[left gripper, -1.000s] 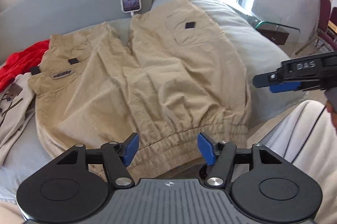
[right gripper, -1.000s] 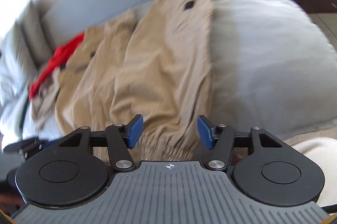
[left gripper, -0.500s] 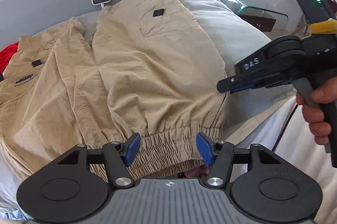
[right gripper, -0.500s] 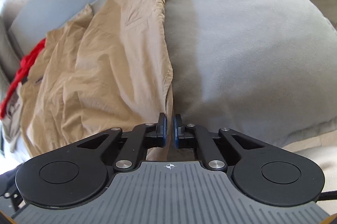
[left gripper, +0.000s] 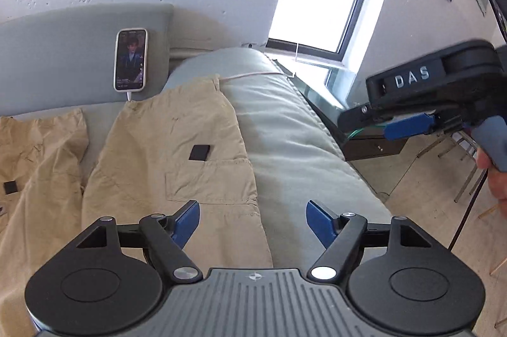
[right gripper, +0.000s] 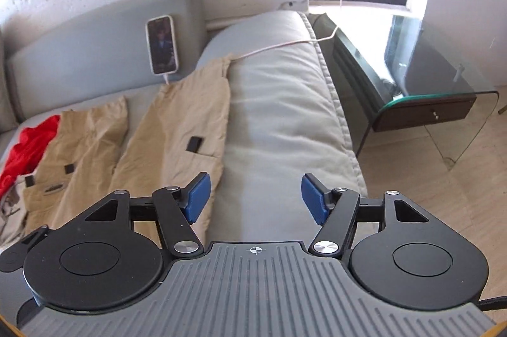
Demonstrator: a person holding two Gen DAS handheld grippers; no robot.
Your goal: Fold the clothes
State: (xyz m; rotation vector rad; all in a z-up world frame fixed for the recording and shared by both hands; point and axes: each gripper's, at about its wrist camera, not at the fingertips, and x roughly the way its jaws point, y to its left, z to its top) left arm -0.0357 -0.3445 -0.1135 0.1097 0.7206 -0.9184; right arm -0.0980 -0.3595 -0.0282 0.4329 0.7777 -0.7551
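Note:
Tan cargo trousers (left gripper: pixel 177 165) lie spread flat on the grey couch (left gripper: pixel 285 140), their leg ends toward the backrest. My left gripper (left gripper: pixel 252 210) hovers over the trousers' right edge. Its jaws are opening, with nothing pinched between the blue pads. The right gripper (left gripper: pixel 408 124) hangs in the air off the couch's right side, held by a hand (left gripper: pixel 497 178). In the right wrist view the right gripper (right gripper: pixel 253 188) hovers above the couch cushion (right gripper: pixel 285 127), just right of the trousers (right gripper: pixel 177 127). Its jaws are also opening and hold nothing.
A phone (right gripper: pixel 162 44) leans on the backrest with a white cable (right gripper: pixel 285 43) running across the cushion. A red garment (right gripper: pixel 28 143) lies at the far left. A glass side table (right gripper: pixel 427 77) stands right of the couch under the window, and chair legs (left gripper: pixel 469 165) stand on the tan floor.
The right gripper, shut on the trousers' right edge half a second ago, has opened and risen off the cloth. The left gripper moved up along the trousers from the waistband and opened wider.

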